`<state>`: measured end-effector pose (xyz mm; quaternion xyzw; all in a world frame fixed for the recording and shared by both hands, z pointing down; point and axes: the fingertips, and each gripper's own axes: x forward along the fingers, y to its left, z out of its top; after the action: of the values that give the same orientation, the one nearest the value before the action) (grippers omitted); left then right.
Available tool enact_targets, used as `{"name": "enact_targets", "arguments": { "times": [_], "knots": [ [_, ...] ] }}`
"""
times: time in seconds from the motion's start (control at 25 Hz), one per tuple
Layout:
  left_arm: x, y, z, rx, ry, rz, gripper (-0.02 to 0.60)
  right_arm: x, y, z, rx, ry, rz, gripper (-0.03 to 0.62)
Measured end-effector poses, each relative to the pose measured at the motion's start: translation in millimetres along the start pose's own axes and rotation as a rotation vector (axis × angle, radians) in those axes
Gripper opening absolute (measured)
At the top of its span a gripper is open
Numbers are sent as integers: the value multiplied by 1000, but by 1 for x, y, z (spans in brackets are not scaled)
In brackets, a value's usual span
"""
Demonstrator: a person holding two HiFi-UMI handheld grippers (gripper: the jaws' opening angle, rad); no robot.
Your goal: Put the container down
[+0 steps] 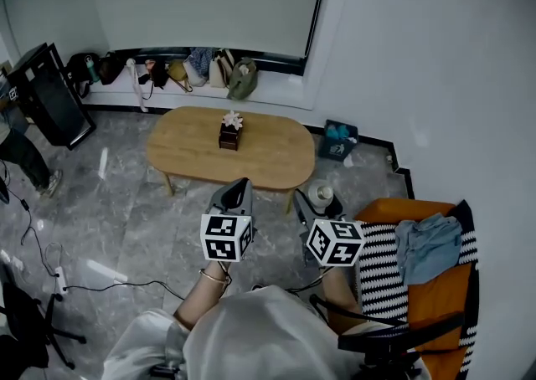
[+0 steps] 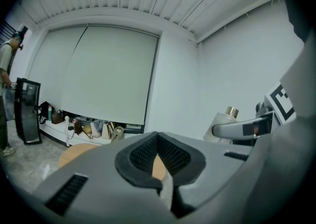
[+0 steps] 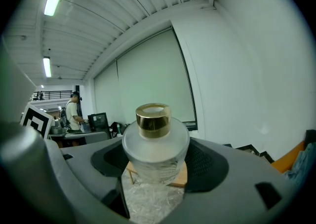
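The container (image 1: 320, 195) is a frosted glass bottle with a gold cap, held upright in the air near the table's front right edge. My right gripper (image 1: 317, 205) is shut on it. In the right gripper view the container (image 3: 155, 141) fills the middle, with my right gripper's (image 3: 155, 171) dark pads pressed to its sides. My left gripper (image 1: 237, 189) hovers just left of it, shut with nothing in it. In the left gripper view my left gripper's (image 2: 158, 155) pads meet, and the container (image 2: 225, 120) shows at the right. The oval wooden table (image 1: 270, 155) lies ahead.
A small dark box with a white flower (image 1: 230, 130) stands mid-table. An orange chair with striped cloth and a blue garment (image 1: 427, 246) is at the right. Bags (image 1: 194, 69) line the window ledge. A blue basket (image 1: 337, 141), a black screen (image 1: 50, 95) and floor cables (image 1: 59, 274) are around.
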<state>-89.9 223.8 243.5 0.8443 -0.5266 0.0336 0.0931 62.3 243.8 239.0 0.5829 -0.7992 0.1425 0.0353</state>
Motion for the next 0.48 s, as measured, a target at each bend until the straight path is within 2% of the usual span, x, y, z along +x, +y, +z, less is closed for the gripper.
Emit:
{"name": "enact_targets", "arguments": {
  "times": [0.48],
  "knots": [
    [76,13,13,19,2,26,8,64,-49,19,5,7,21,333]
  ]
}}
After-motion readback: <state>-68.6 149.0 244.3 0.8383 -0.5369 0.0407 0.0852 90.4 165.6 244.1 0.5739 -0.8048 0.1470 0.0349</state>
